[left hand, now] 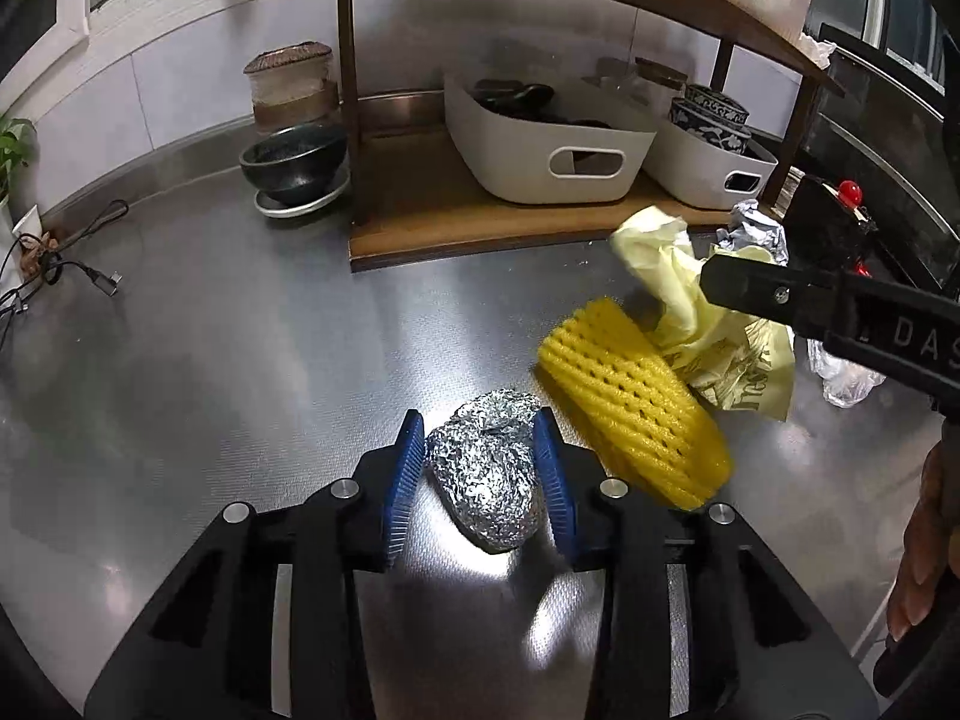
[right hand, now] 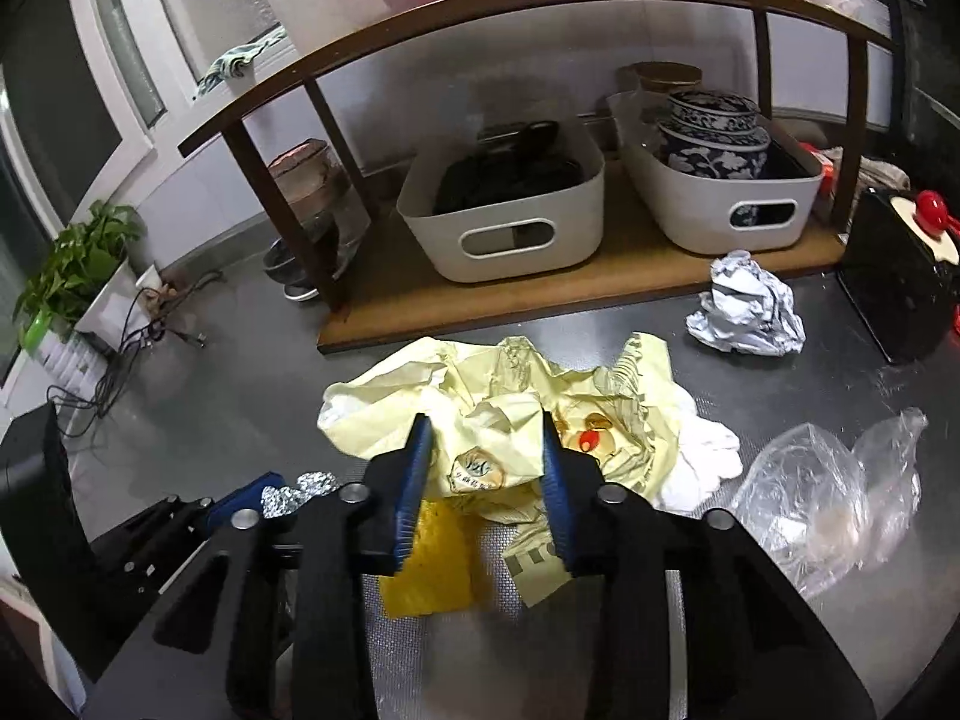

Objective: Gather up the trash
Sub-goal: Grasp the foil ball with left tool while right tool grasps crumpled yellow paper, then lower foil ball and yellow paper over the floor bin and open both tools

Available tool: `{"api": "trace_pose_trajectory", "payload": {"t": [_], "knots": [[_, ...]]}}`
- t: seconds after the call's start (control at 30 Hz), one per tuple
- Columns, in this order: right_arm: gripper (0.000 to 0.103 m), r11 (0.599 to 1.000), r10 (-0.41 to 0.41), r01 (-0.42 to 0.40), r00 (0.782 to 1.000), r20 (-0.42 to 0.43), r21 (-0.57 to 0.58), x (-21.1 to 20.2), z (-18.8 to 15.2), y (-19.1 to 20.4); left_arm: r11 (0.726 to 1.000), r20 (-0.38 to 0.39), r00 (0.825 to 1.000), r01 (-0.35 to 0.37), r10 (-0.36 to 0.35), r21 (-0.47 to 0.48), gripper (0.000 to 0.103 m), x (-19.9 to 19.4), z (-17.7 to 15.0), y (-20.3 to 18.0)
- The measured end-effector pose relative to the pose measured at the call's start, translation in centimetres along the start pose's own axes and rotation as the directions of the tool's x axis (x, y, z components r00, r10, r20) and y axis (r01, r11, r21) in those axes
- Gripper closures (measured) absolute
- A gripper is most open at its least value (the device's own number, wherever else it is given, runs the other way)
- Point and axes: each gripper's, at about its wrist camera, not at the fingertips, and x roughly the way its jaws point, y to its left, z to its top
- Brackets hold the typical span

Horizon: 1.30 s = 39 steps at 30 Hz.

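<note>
Left wrist view showed my left claw closed around the foil ball on the table, its long axis running along my fingers, while my right claw pinched the yellow bag just beside it.

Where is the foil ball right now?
In the left wrist view, the foil ball sits on the steel counter between the left gripper fingers, just left of the yellow foam net.
</note>
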Motion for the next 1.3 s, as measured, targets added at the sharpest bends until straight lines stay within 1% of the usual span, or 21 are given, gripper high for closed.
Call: {"api": "trace_pose_trajectory", "payload": {"t": [0.07,0.1,0.17,0.2,0.23,0.33,0.43,0.6,0.73,0.87,1.03,1.17,1.3], "knots": [[0.078,1.000,0.001,-0.001,1.000,-0.002,-0.014,0.1,0.0,0.2,1.000,-0.003,1.000,0.004,-0.004,0.012,0.069,0.0,0.0,-0.2],[0.079,1.000,0.000,0.000,1.000,-0.002,-0.021,0.0,-0.1,0.2,1.000,-0.003,1.000,0.004,-0.004,0.017,0.069,0.0,0.0,-0.3],[0.085,1.000,-0.006,0.006,1.000,0.000,-0.030,-0.1,-0.3,0.3,1.000,-0.004,1.000,0.000,0.000,0.026,0.071,-0.2,-0.1,-0.6],[0.086,0.999,-0.006,0.006,1.000,0.004,-0.033,-0.2,-0.3,0.4,1.000,-0.006,1.000,-0.002,0.002,0.026,0.082,-0.4,-0.2,-0.7],[0.090,0.999,-0.005,0.005,1.000,0.006,-0.035,-0.4,-0.3,0.4,1.000,-0.011,1.000,-0.002,0.002,0.022,0.082,-0.5,-0.3,-0.8],[0.091,0.999,-0.010,0.011,1.000,0.020,-0.049,-1.7,-0.3,0.9,1.000,-0.012,1.000,-0.011,0.011,0.027,0.082,-1.3,-0.6,-1.0],[0.092,0.998,-0.018,0.021,0.999,0.049,-0.066,-3.5,-0.2,1.4,0.999,0.002,1.000,-0.027,0.027,0.035,0.082,-2.7,-0.9,-1.2],[0.093,0.997,-0.016,0.023,0.996,0.092,-0.075,-7.9,-0.4,2.6,0.999,0.036,0.999,-0.038,0.037,0.025,0.082,-6.9,-1.7,-1.5],[0.093,0.992,-0.049,0.064,0.990,0.133,-0.107,-12.1,-1.6,4.1,0.999,0.065,0.997,-0.037,0.036,0.023,0.082,-10.6,-2.9,-2.0],[0.093,0.989,-0.060,0.081,0.986,0.158,-0.127,-16.2,-3.5,5.5,0.999,0.087,0.996,-0.027,0.025,0.023,0.082,-15.0,-5.2,-2.7],[0.093,0.982,-0.069,0.099,0.981,0.183,-0.161,-21.0,-7.6,7.2,1.000,0.113,0.993,-0.020,0.018,0.011,0.082,-19.7,-8.4,-3.3],[0.093,0.983,-0.058,0.087,0.983,0.175,-0.163,-23.2,-10.9,7.7,1.000,0.115,0.993,-0.011,0.011,0.001,0.082,-22.7,-11.9,-3.8],[0.093,0.986,-0.046,0.070,0.986,0.163,-0.148,-24.8,-14.6,7.6,1.000,0.123,0.992,-0.021,0.021,0.001,0.082,-24.7,-15.3,-4.3]]}}
